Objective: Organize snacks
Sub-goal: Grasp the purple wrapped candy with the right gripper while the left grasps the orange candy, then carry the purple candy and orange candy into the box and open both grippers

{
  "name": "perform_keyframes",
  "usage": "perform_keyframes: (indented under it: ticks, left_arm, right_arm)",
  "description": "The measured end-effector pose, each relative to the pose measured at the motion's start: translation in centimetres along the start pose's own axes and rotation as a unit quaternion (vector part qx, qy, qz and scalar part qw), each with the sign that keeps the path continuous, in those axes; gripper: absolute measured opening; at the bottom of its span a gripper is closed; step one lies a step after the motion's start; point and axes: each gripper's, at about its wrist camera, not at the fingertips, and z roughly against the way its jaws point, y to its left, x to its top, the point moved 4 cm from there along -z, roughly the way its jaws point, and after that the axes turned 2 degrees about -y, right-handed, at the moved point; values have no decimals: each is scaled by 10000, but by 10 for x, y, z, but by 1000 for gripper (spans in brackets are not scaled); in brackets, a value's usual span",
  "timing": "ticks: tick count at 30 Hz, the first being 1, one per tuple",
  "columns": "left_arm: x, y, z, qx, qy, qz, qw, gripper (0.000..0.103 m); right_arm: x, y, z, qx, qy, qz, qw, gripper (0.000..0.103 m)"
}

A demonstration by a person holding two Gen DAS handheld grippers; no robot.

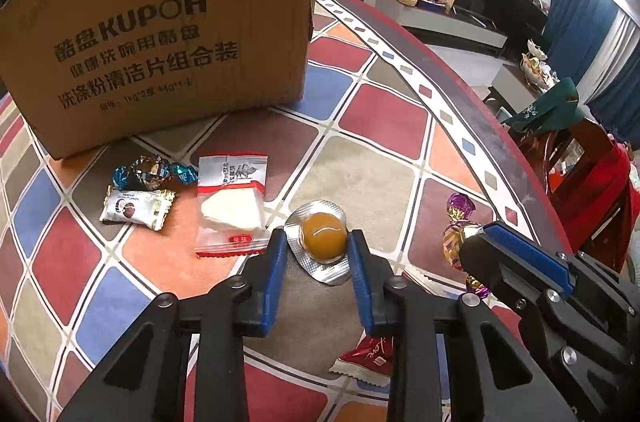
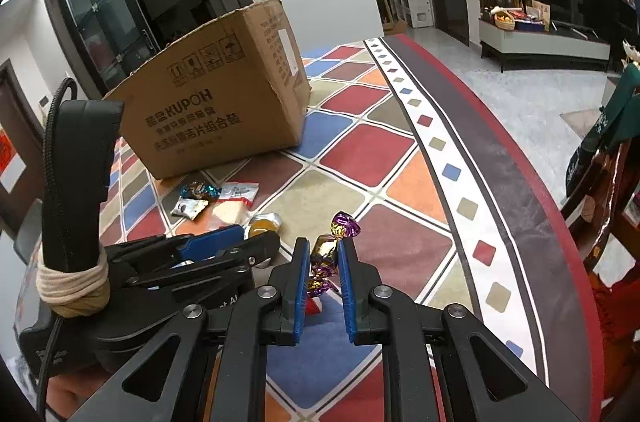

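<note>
My left gripper [image 1: 318, 236] is shut on an orange jelly ball in a silver foil blister [image 1: 323, 236], low over the tablecloth. My right gripper [image 2: 324, 246] is shut on a gold and purple wrapped candy [image 2: 325, 250]; the candy also shows in the left wrist view [image 1: 456, 238]. A white cake packet [image 1: 232, 206], a silver candy packet [image 1: 138, 208] and a blue-brown wrapped candy [image 1: 154, 170] lie left of the jelly. A red "Love" packet [image 1: 366, 362] lies under the left gripper. The brown cardboard box [image 1: 160, 30] stands behind them.
The table carries a chequered red, blue, orange and beige cloth [image 1: 376, 182]; its red rim [image 1: 500, 150] curves along the right. A wooden chair with green and red cloth [image 1: 580, 174] stands past the rim. The right gripper's body [image 1: 540, 286] is close on the left gripper's right.
</note>
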Motion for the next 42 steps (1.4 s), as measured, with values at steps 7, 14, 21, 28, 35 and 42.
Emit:
perform_keyframes:
  ticks: [7,14,21,28,35,42]
  left_arm:
    - [1,1,16,-105,-150,-23,9998,30]
    - [7,8,62,50,-617,-217,9978,30]
    - [19,26,109,53,-1015,-143,9947,30]
    - [38,48,144,215,-1418,-102,9896,30]
    - [57,74,166,370,-1681,-69,9850,30]
    - [85,92,179,489,-1908,-127,9803,30]
  right_arm:
    - [3,4,7,-6,-50,85,10000,16]
    - [16,14,25,51,-257,133,9996,16]
    - [38,41,46,170,-574,382,9975,16]
    - [68,72,56,390,-825,605,9940,16]
    - [101,101,59,563,-1050,888,9889,16]
    - [132,125,54,698,-1218,1157,9833,16]
